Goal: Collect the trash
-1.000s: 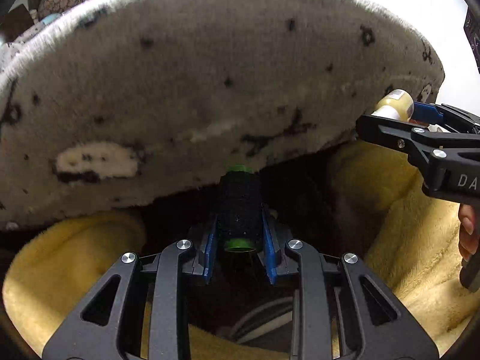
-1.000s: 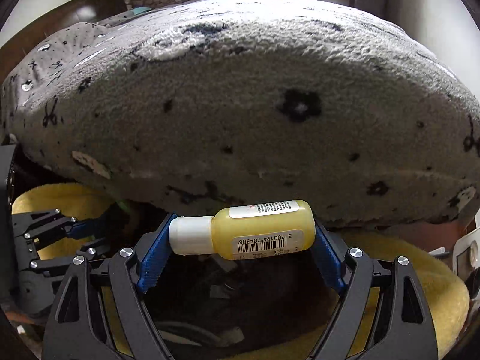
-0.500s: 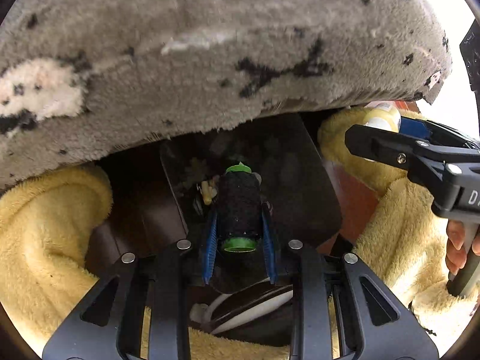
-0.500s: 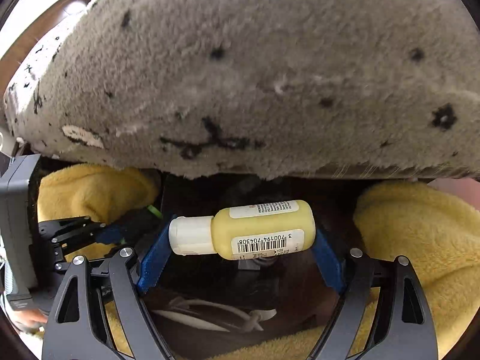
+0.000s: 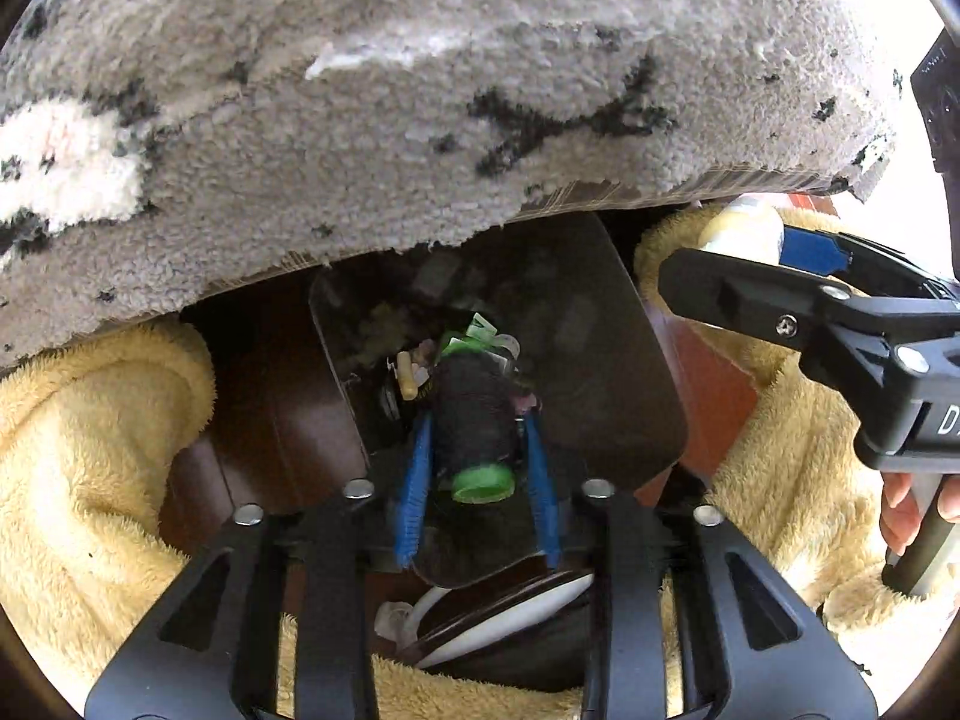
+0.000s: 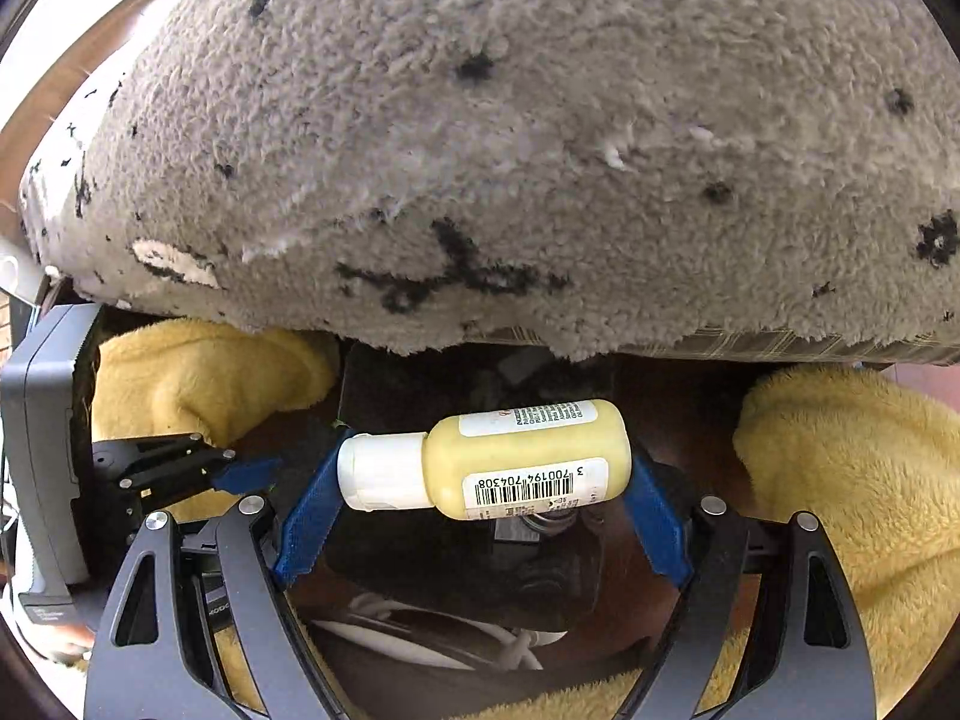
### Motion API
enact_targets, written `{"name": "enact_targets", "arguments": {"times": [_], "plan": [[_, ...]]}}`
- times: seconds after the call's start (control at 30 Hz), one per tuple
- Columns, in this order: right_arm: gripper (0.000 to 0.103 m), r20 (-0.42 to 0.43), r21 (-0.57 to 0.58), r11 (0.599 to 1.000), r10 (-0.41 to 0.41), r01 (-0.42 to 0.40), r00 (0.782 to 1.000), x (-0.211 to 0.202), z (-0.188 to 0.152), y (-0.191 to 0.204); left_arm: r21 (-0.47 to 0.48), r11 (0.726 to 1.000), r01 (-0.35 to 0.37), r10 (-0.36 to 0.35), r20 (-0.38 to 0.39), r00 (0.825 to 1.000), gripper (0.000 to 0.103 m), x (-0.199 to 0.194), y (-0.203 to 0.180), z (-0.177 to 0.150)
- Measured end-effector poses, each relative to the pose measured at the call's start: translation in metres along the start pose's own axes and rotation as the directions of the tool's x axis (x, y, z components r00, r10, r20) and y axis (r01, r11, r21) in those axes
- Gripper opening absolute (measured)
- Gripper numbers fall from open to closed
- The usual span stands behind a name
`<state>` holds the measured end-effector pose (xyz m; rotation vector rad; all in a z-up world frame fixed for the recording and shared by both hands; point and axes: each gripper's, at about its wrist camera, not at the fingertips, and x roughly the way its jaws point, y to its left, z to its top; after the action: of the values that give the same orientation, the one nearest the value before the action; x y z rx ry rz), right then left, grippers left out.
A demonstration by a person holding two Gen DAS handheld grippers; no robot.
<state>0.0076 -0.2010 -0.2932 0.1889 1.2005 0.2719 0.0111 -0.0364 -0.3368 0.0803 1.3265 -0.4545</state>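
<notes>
We see our left hand-held gripper [image 5: 477, 480] easing its pads apart around a black spool [image 5: 473, 420] lying between them, while our right hand-held gripper [image 6: 483, 498] widens with the yellow bottle [image 6: 510, 459] crosswise between its pads, both above a dark bin [image 5: 600, 360] below the grey rug [image 6: 510, 150].

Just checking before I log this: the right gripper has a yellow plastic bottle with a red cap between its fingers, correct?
Not quite: the yellow plastic bottle between the right gripper's fingers has a white cap, not red. The right wrist view shows it.
</notes>
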Motion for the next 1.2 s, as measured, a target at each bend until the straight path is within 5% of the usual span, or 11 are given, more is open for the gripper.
{"name": "enact_targets", "arguments": {"times": [0.07,0.5,0.73,0.97,1.2], "plan": [[0.097,0.012,0.007,1.000,-0.011,0.011,1.000,0.000,-0.001,0.000,-0.005,1.000,-0.007,0.007,0.003,1.000,0.053,-0.001,0.001,0.000],[0.099,0.080,0.001,0.997,-0.077,0.077,0.994,-0.032,0.011,-0.004,-0.016,0.998,-0.062,0.063,0.080,0.995,0.084,-0.039,0.007,0.009],[0.099,0.209,-0.010,0.989,-0.145,0.150,0.967,-0.083,0.026,-0.004,-0.019,0.993,-0.116,0.117,0.222,0.968,0.095,-0.094,0.008,0.019],[0.099,0.388,-0.013,0.971,-0.214,0.238,0.897,-0.152,0.044,0.003,0.007,0.982,-0.190,0.171,0.400,0.900,0.095,-0.163,-0.009,0.039],[0.099,0.564,0.007,0.955,-0.247,0.295,0.788,-0.227,0.062,0.013,-0.007,0.977,-0.211,0.174,0.595,0.784,0.095,-0.241,-0.026,0.055]]}}
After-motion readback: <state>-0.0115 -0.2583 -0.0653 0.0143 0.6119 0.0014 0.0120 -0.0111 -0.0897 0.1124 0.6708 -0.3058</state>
